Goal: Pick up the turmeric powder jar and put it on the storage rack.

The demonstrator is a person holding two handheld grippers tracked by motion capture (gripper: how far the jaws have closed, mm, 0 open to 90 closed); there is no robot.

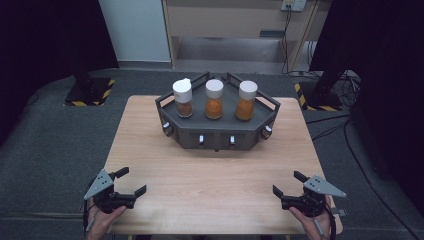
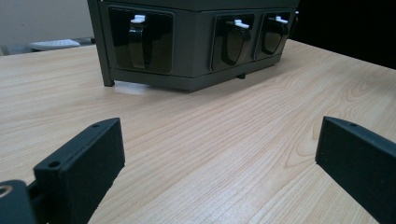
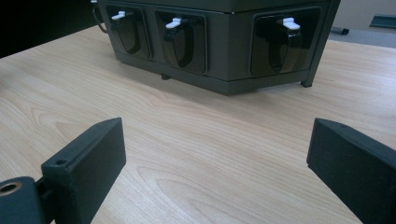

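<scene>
A dark grey angular rack [image 1: 218,134] stands at the far middle of the wooden table [image 1: 215,175]. On it stand three white-capped jars of orange-brown powder: left jar [image 1: 183,98], middle jar [image 1: 214,99], right jar [image 1: 247,100]. The rack's front faces carry dark knobs with white tabs [image 2: 138,19] [image 3: 290,22]. My left gripper [image 1: 134,182] rests open at the near left corner, nothing between its jaws. My right gripper [image 1: 288,183] rests open at the near right corner, also holding nothing. Both point toward the rack [image 2: 196,42] [image 3: 219,42], well short of it.
Bare wood lies between the grippers and the rack. Beyond the table there are grey floor, black stand bases with yellow-black tape [image 1: 89,91], cables [image 1: 345,85] at the right and a cabinet [image 1: 235,30] at the back.
</scene>
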